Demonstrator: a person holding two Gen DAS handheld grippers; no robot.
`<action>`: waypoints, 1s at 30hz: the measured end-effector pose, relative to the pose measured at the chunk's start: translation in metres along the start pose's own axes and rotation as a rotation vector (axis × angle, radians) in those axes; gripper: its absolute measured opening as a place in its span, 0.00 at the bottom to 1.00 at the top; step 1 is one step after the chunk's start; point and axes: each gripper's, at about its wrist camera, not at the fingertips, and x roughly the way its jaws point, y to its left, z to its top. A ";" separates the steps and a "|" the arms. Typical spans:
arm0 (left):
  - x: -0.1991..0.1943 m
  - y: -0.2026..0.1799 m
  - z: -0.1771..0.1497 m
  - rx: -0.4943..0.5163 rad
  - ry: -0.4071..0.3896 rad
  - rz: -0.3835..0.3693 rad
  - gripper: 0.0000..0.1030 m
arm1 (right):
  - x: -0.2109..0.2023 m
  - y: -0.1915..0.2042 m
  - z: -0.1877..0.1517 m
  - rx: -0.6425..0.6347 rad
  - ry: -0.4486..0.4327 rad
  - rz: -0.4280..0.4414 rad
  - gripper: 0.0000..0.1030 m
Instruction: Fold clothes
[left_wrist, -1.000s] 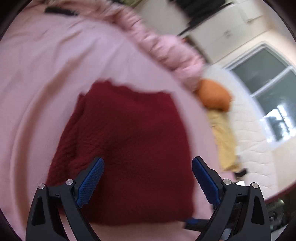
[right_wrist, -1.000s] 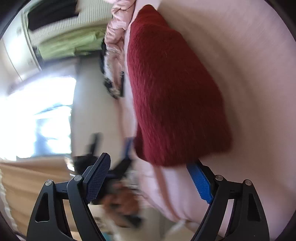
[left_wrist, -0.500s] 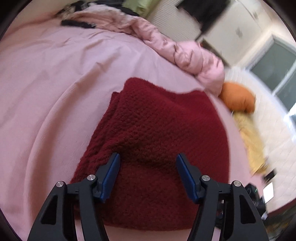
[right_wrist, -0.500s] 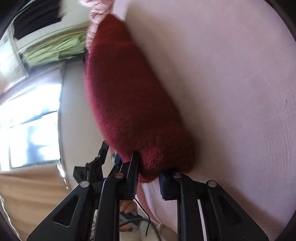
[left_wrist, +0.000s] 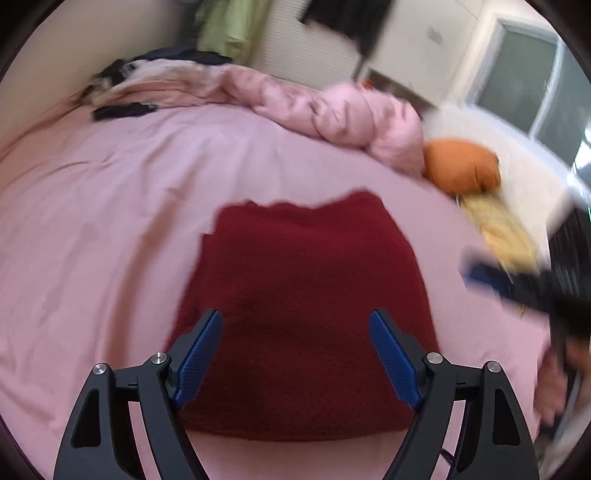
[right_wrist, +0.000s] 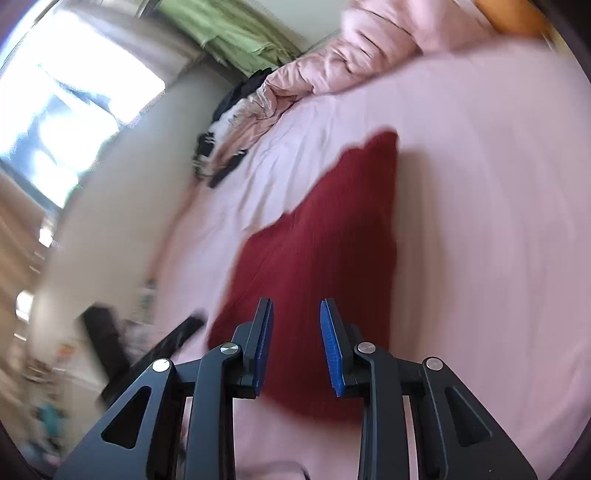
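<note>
A: Entry on the garment. One dark red sweater (left_wrist: 303, 314), thick knit, folded into a compact block that is roughly square from above. The far edge is uneven and wavy; the near edge is straight. It lies flat on the pink sheet (left_wrist: 110, 221) of the bed, towards the near side. Motion blur softens the knit texture in both views.

B: Counts?

A: One red sweater. Two grippers. One bunched pink quilt (left_wrist: 332, 110) along the far side of the bed, one orange cushion (left_wrist: 461, 166) beside its end, one yellow cloth (left_wrist: 506, 236) just past the cushion. Some dark clothing (left_wrist: 122, 110) lies by the quilt; I cannot count the pieces.

B: Left gripper (left_wrist: 295, 354)?

A: Jaws spread wide, nothing between the blue pads (left_wrist: 199, 358). It hangs above the near half of the sweater, both fingers framing red knit, with no visible contact.

B: Right gripper (right_wrist: 295, 347)?

A: Jaws parted only narrowly, with a clear gap between the pads, holding nothing. The near end of the sweater (right_wrist: 325, 258) lies directly beyond and under its fingertips. Whether the tips touch the knit, I cannot tell.

B: Does one gripper show in the other's view?

A: A blurred dark and blue shape at the right edge of the left view; too smeared to identify.
</note>
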 end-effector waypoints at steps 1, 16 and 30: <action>0.010 0.007 -0.007 -0.032 0.032 0.018 0.80 | 0.014 0.008 0.006 -0.029 0.005 -0.039 0.28; 0.025 0.007 -0.044 0.009 -0.021 0.105 0.80 | 0.055 0.014 0.044 -0.225 -0.034 -0.243 0.26; -0.020 0.020 -0.039 -0.098 -0.029 0.043 0.80 | 0.042 0.017 0.023 -0.192 -0.095 -0.348 0.27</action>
